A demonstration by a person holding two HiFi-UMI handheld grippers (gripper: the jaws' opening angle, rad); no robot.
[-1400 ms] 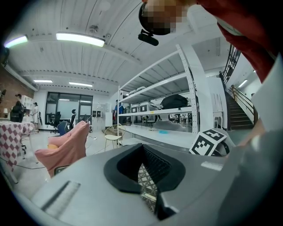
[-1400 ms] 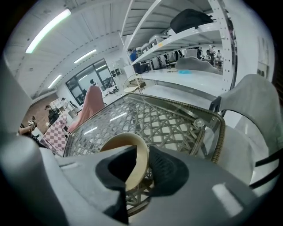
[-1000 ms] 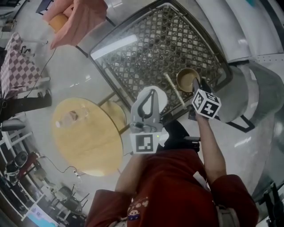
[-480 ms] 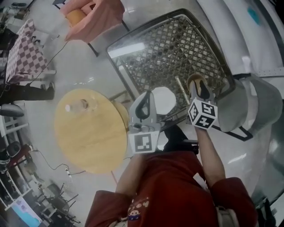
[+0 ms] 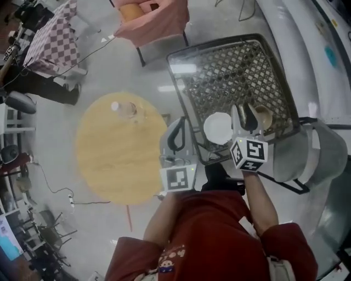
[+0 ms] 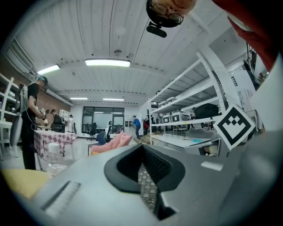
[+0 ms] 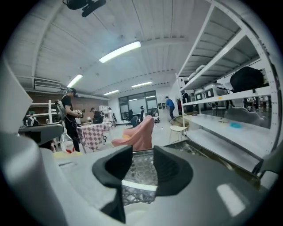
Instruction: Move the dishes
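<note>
A white plate (image 5: 218, 128) lies in the near left corner of a black wire basket (image 5: 230, 66). A brown bowl (image 5: 264, 116) sits just right of it in the same basket. My right gripper (image 5: 245, 112) hovers between plate and bowl, jaws open, nothing between them. In the right gripper view the right gripper (image 7: 142, 164) looks out over the basket mesh (image 7: 141, 170). My left gripper (image 5: 179, 122) is left of the plate, outside the basket's edge, shut and empty. In the left gripper view the left gripper (image 6: 142, 152) points level into the room.
A round wooden table (image 5: 109, 159) with a clear bottle (image 5: 123, 108) stands left of the basket. A pink-draped chair (image 5: 153, 16) and a checked tablecloth (image 5: 52, 38) are farther off. Grey shelving (image 5: 307, 33) and a grey chair (image 5: 323, 151) border the right. People stand in the distance (image 6: 28, 119).
Both grippers have risen and shifted. The left gripper, earlier over the plate, now sits left of it. The right gripper moved from beside the bowl to between bowl and plate.
</note>
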